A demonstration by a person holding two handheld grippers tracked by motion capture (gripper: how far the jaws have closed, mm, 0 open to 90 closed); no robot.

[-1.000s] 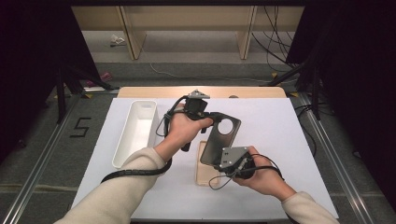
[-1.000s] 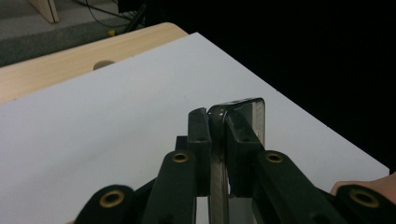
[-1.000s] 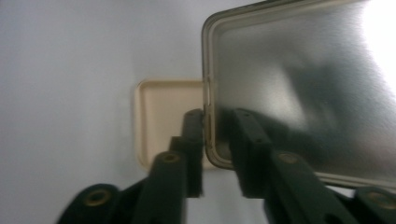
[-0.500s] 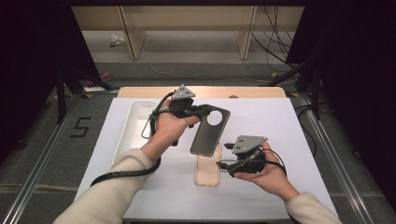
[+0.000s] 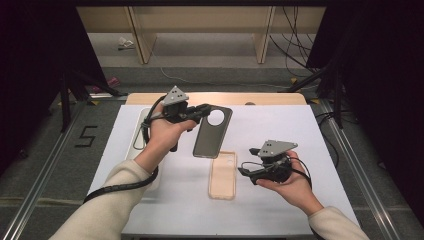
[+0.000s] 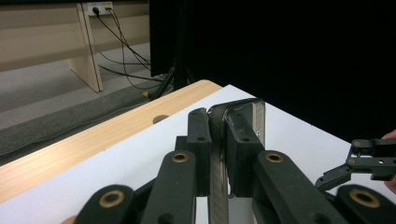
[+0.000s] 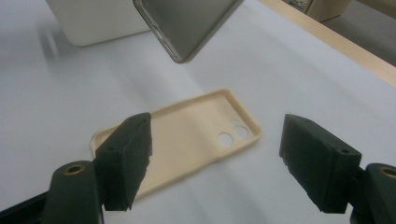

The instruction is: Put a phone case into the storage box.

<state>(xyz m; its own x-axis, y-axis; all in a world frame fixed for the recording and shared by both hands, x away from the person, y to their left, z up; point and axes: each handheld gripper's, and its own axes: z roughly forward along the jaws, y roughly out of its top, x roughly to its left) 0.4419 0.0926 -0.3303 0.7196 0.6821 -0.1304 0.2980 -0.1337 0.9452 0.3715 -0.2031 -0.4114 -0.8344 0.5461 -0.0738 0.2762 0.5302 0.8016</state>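
Nearest the person, the right gripper [image 5: 247, 171] sits in the right hand [image 5: 290, 182] low over the white table [image 5: 280, 125]; its jaws have just been opening and stand released and wide apart, with nothing between them; in the right gripper view the beige phone case [image 7: 180, 140] shows through the gap, beyond the jaws, not touched by either. That beige phone case [image 5: 223, 174] lies flat on the table, hollow side up, its two small camera holes toward the far end, just to the left of the right gripper in the high view.

Farther out, the left gripper [image 5: 202, 111] is held up in the left hand [image 5: 162, 134], above the table; its jaws are clenched on the upper edge of a dark grey phone case [image 5: 212, 131]; the left gripper view shows the case's thin edge [image 6: 219, 154] pinched between the two pads. The dark case hangs clear of the table, with its round camera opening near the gripped end, its lower end above and just beyond the beige case.

At the left edge of the table stands a white tray [image 5: 140, 135], partly hidden by the left forearm; a wooden strip [image 5: 270, 98] runs along the table's far side.
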